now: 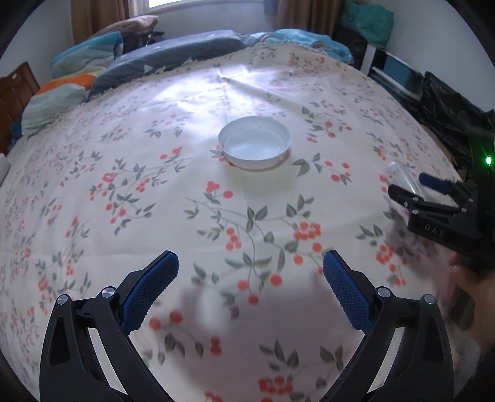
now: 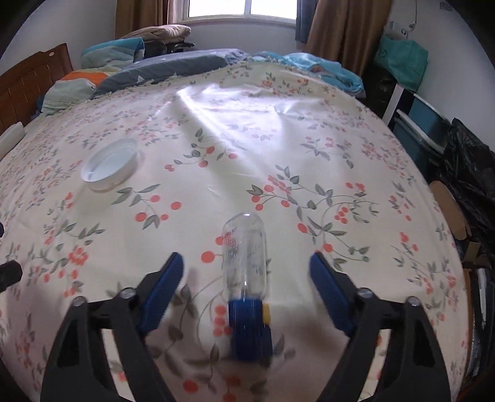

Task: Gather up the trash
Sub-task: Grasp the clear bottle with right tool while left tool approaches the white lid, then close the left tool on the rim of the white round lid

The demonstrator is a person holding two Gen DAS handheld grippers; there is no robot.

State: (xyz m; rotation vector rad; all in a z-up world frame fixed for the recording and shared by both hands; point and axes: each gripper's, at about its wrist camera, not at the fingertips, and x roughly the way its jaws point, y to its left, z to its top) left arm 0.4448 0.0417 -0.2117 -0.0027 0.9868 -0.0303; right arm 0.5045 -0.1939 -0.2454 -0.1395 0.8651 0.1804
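A clear plastic bottle (image 2: pixel 246 253) with a blue cap (image 2: pixel 250 327) lies on the floral cloth (image 2: pixel 278 139), cap toward me, between the wide-apart fingers of my right gripper (image 2: pixel 246 272). The right gripper is open and does not touch it. That bottle shows faintly in the left wrist view (image 1: pixel 402 176) by the right gripper (image 1: pixel 411 185). A white round lid (image 1: pixel 254 142) lies rim up in the middle of the cloth, also in the right wrist view (image 2: pixel 109 167) at the left. My left gripper (image 1: pixel 250 269) is open and empty, well short of the lid.
Pillows and folded bedding (image 2: pixel 130 68) lie at the far end under a window (image 2: pixel 241 9). A black trash bag (image 2: pixel 470 173) and cardboard (image 2: pixel 448 210) stand off the right edge, with blue bins (image 2: pixel 423 126) behind. A wooden headboard (image 2: pixel 34 80) is at the far left.
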